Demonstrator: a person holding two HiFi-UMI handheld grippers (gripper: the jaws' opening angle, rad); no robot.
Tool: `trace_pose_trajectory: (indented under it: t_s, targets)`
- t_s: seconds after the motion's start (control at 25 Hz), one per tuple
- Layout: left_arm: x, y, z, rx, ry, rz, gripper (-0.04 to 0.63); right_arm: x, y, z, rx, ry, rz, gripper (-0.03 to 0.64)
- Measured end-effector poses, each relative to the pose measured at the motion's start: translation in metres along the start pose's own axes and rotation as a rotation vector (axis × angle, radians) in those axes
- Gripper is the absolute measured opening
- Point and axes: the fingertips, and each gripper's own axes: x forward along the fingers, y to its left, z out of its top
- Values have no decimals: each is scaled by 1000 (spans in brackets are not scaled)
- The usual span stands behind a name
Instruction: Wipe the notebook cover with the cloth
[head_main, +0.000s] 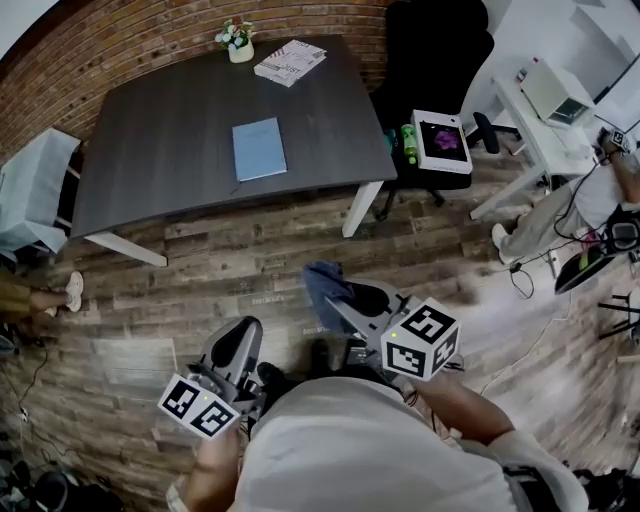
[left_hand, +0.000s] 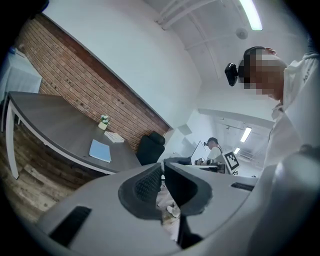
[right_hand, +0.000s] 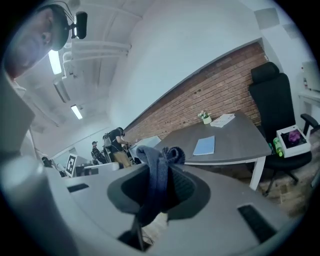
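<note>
Blue notebook (head_main: 259, 149), closed and flat on the dark table (head_main: 150, 140). Well ahead of both grippers, across open wooden floor. Long axis roughly straight away from them, a little skewed.

Cloth (right_hand: 157, 170), blue-grey: pinched in the right gripper (right_hand: 160, 185), bunched above the jaws and hanging below them. From this gripper, notebook ahead and slightly to the right. Probably the nearer of the two, with tips further forward in the head view.

Left gripper (left_hand: 162, 182): jaws almost together, only a narrow slit, nothing between. Notebook ahead and off to its left.

Next, likely: walk up and carry the cloth forward onto the cover.

Beyond the notebook, at the far table edge: small pot (head_main: 240, 50) holding flowers, printed booklet (head_main: 290, 62) just beside. Far to the right of the right gripper: flat box (head_main: 442, 140) on a black chair (head_main: 430, 60), contents not visible.
</note>
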Motion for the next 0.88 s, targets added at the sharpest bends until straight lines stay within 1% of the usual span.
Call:
trace_pose_trajectory:
  t_s: [0.08,0.28,0.56,0.72,0.88]
  targets:
    - [5,3,2,5,-7,14,28,0,-10,2,23,-4,-2,89]
    - [14,10,6,11,-12,32,28,4,-27,5,40,-8,-17,91]
    - [32,32,20,4,-17,10,28,27,-39,15,55,-12,-40,92]
    - [46,57,34,2,-16,-13,28,50,-51,28,46,-24,-67,92]
    - [59,93,55,-5,-4,-30,28,83,-62,40,72,-24,-88,94]
